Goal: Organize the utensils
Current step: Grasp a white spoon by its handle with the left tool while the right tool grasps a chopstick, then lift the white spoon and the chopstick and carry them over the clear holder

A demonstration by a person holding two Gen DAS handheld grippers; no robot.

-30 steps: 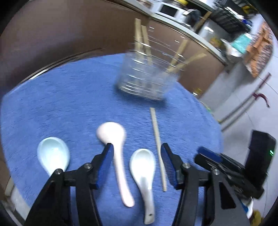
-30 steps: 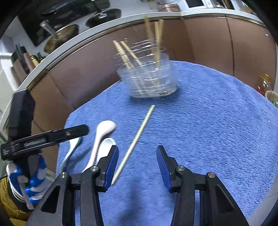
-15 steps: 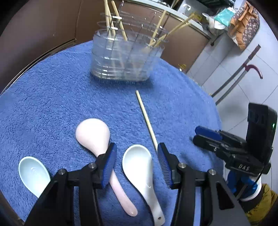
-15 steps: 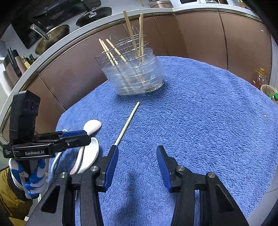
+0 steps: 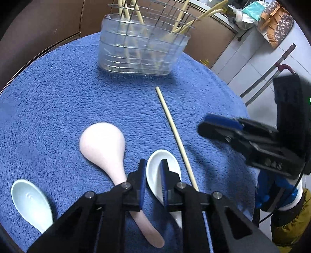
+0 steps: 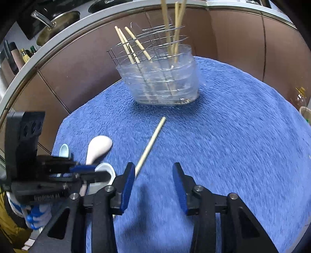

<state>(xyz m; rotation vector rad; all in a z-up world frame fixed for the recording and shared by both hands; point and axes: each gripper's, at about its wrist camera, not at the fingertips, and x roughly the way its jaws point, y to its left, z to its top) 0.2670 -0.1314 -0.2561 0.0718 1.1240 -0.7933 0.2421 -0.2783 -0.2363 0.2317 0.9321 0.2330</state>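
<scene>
A utensil holder [image 5: 142, 48] is standing at the far side of the towel [image 5: 58, 93], chopsticks [image 5: 126, 17] leaning in it. Nearer, three spoons [image 5: 105, 144] are lying left of a loose chopstick [image 5: 175, 134].

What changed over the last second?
The left gripper came down over the white spoon and its jaws have just been closing on the bowl's left rim. The right gripper, empty, has narrowed a little and slid toward the loose chopstick. Pink spoon, blue spoon, chopstick and holder lie as before.
</scene>
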